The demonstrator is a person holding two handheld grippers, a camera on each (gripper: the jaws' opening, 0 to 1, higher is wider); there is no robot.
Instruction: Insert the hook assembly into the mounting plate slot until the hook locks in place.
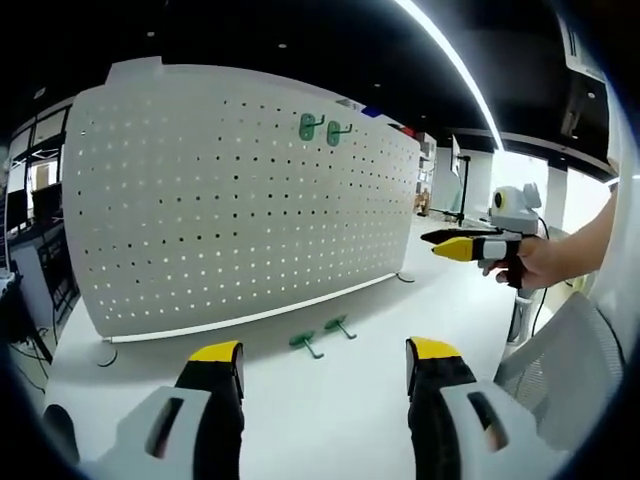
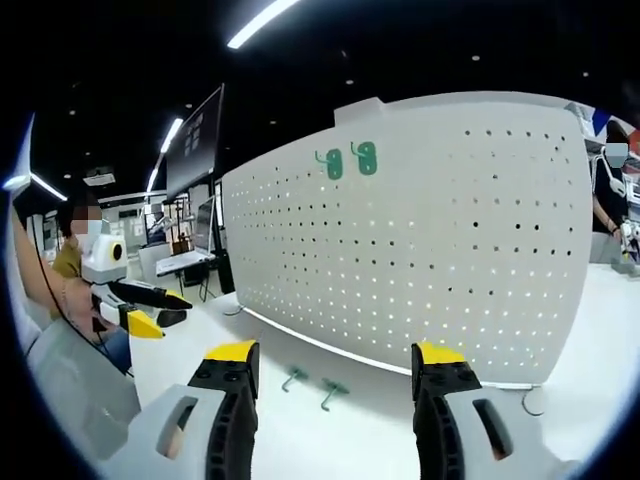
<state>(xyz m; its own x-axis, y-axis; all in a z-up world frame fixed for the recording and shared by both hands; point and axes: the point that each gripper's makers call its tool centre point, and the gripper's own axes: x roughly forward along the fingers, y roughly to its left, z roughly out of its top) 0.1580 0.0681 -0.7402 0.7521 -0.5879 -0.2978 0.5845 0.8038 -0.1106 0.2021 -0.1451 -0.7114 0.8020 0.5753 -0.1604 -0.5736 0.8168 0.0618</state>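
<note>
Two green plastic hooks (image 1: 322, 127) hung high on the upright white perforated mounting board (image 1: 240, 200), apparently already locked in. Two more loose green hooks (image 1: 322, 336) lay on the white counter (image 1: 330, 400) at its foot, toward 12 o'clock of the left gripper (image 1: 325, 365), likely awaiting pickup. Both grippers' fingers stood apart, holding nothing. The right gripper view alone showed the right gripper (image 2: 335, 365) and a person (image 2: 612, 195) standing at 3 o'clock.

No readable text, label, number or sign anywhere.
</note>
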